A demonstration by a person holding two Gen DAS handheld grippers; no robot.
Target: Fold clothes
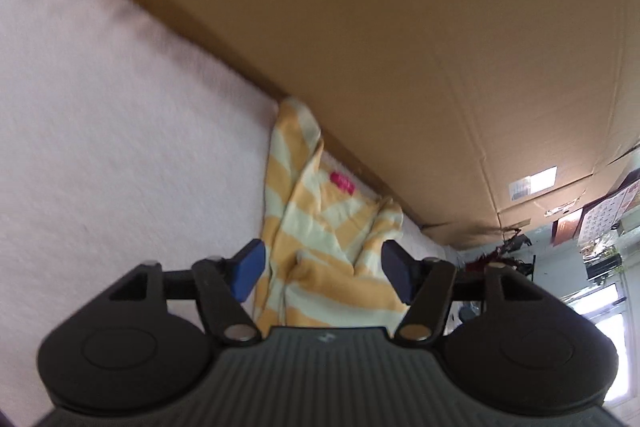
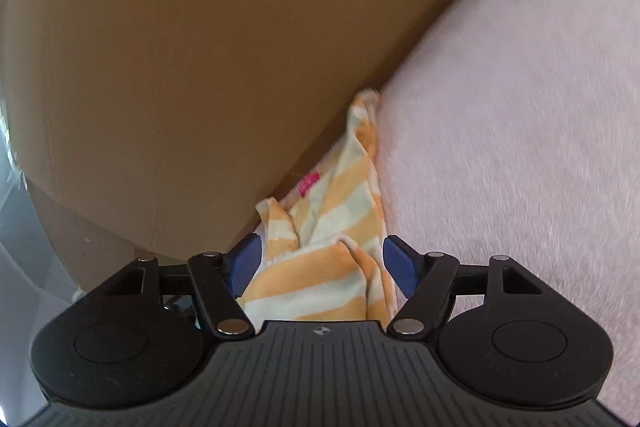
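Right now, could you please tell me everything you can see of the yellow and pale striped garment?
The yellow and pale striped garment looks like soft knit cloth, with broad bands and a small bright pink label near its neck. It lies crumpled in uneven folds on the pale pink fuzzy cover, with one end reaching the brown cardboard box. It lies between the open jaws of both grippers, whose blue pads do not press on it.
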